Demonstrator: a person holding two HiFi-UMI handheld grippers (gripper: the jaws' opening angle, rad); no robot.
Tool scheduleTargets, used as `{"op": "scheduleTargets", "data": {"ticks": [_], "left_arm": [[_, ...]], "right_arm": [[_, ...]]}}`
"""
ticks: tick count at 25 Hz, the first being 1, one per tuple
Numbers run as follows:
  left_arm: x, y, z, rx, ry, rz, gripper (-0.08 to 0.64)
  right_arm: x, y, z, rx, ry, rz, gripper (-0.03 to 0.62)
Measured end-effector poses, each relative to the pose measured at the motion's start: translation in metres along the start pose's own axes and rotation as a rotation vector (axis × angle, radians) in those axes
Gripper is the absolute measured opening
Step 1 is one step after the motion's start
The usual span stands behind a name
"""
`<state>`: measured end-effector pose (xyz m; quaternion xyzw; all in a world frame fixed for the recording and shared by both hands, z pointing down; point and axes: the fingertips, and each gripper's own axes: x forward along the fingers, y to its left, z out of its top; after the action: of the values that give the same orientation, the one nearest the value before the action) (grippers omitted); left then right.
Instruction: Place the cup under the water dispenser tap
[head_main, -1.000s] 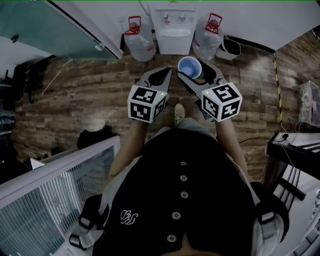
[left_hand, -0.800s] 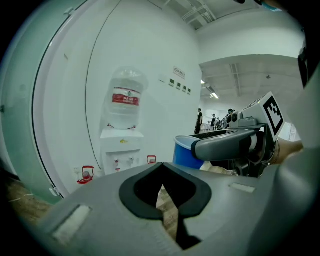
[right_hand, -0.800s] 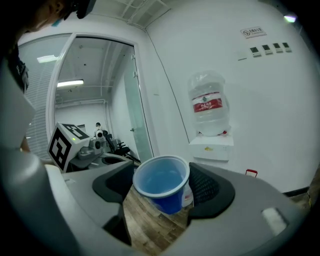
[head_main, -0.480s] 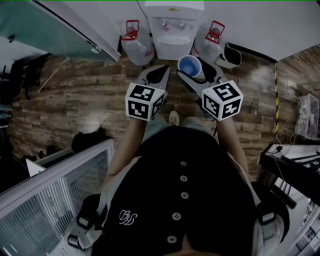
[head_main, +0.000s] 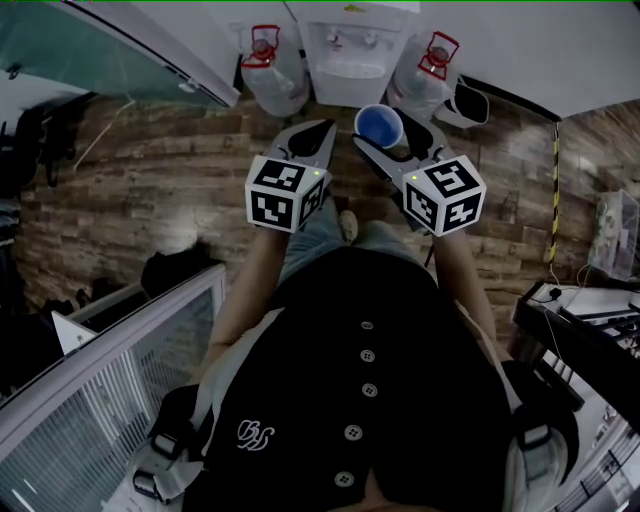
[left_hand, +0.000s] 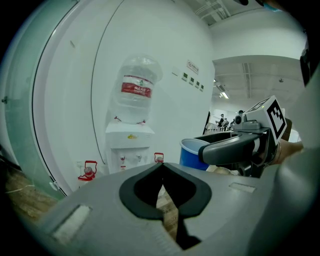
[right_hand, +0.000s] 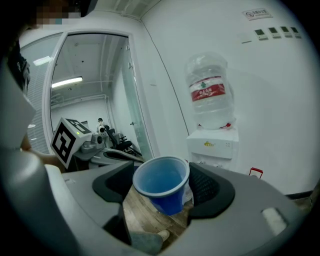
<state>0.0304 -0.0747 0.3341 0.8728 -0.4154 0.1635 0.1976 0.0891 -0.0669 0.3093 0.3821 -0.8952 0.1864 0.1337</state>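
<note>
head view, looking steeply down: the person stands on a wooden floor (head_main: 170, 190) facing a white water dispenser (head_main: 350, 55) at the top centre of the frame, against a white wall. two spare water bottles with red handles stand on the floor, one on each side of the dispenser: the left bottle (head_main: 268, 72) and the right bottle (head_main: 425, 75). the right gripper (head_main: 390, 138) is clenched on a blue cup (head_main: 379, 124). the cup is upright, mouth up, and looks empty. in the right gripper view the cup (right_hand: 162, 184) sits between the two dark pads, rim above them, both pads pressing on its sides. the cup is in the air at the upper centre of the head view, just below the dispenser's front edge in the frame, near it but not under the taps (head_main: 350, 38). the left gripper (head_main: 318, 135) is just beside the right one, to its left, pointing at the dispenser too. its jaws are pressed together at the tips with nothing between them, as confirmed in the left gripper view (left_hand: 162, 175). that view also shows the dispenser (left_hand: 129, 145) with a large clear bottle (left_hand: 137, 90) upside down on top, and the cup (left_hand: 192, 152) at the right, held by the other gripper. a glass partition (head_main: 100, 50) fills the upper left of the head view. the person's black buttoned top (head_main: 370, 380) fills the lower centre.
</note>
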Motion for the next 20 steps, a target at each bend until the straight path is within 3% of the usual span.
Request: {"op": "scheduleTargets", "data": {"ticks": [20], "left_arm": [[0.041, 0.084, 0.006, -0.027, 0.079, -0.105, 0.0]], "right_arm": [[0.091, -0.024, 0.02, 0.059, 0.048, -0.082, 0.347]]}}
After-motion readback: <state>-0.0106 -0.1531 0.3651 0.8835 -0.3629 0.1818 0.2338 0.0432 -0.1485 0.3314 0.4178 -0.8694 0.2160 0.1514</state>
